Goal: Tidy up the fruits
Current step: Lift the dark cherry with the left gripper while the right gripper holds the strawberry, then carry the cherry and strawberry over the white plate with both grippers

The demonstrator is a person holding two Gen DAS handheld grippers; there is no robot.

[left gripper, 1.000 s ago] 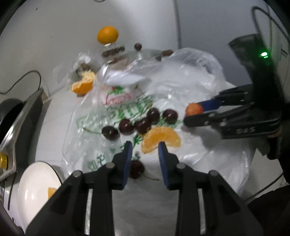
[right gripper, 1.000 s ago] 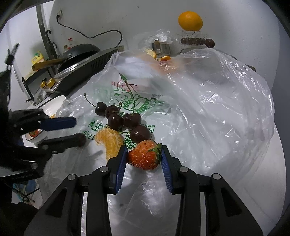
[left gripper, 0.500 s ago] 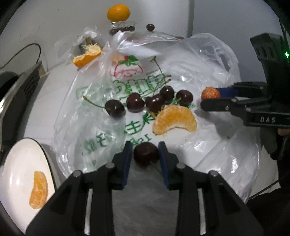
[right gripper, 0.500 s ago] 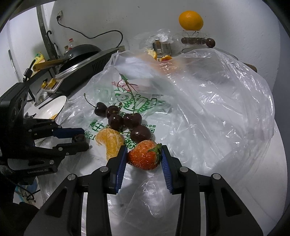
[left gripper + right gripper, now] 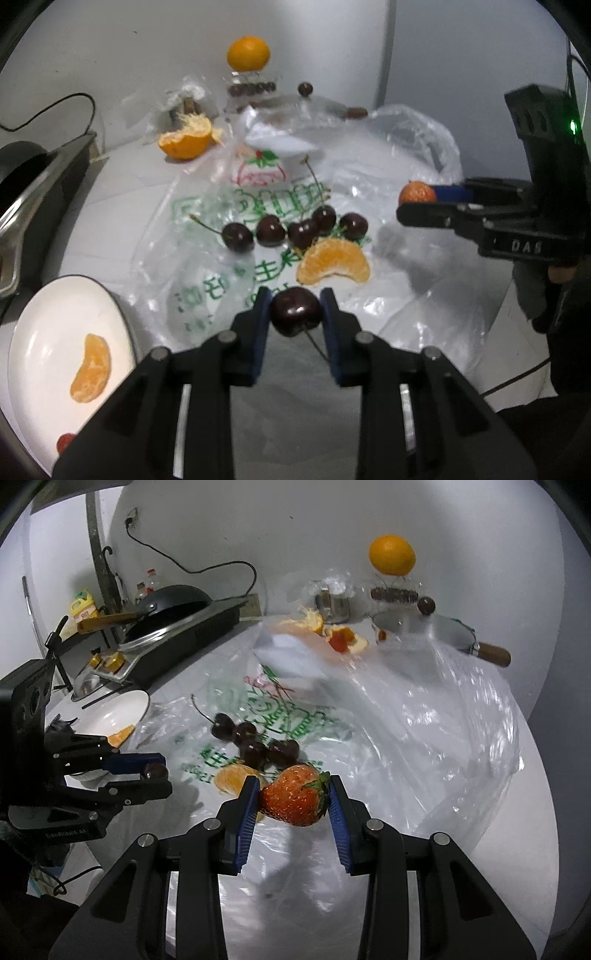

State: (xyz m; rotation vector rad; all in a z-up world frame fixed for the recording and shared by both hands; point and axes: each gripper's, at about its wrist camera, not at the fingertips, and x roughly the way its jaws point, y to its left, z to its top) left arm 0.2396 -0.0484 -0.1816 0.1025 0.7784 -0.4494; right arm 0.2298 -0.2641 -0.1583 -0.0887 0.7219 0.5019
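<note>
My left gripper (image 5: pixel 295 306) is shut on a dark cherry (image 5: pixel 295 312) and holds it above the plastic bag (image 5: pixel 266 229); it also shows in the right wrist view (image 5: pixel 157 777). My right gripper (image 5: pixel 291 797) is shut on a red strawberry (image 5: pixel 295 799), lifted above the bag; in the left wrist view the gripper (image 5: pixel 413 203) is at the right. Several dark cherries (image 5: pixel 295 230) and an orange segment (image 5: pixel 334 262) lie on the bag. A white plate (image 5: pixel 40 332) at the lower left holds an orange segment (image 5: pixel 90 369) and a red piece (image 5: pixel 64 441).
A whole orange (image 5: pixel 247 53) sits on a glass stand at the back wall. Orange peel (image 5: pixel 186 136) lies behind the bag. A stove with a black pan (image 5: pixel 170 609) is at the left. A steel pot with a wooden handle (image 5: pixel 491 653) stands at the back right.
My left gripper closed on the cherry and lifted it off the bag, drawing back. My right gripper rose with the strawberry still held.
</note>
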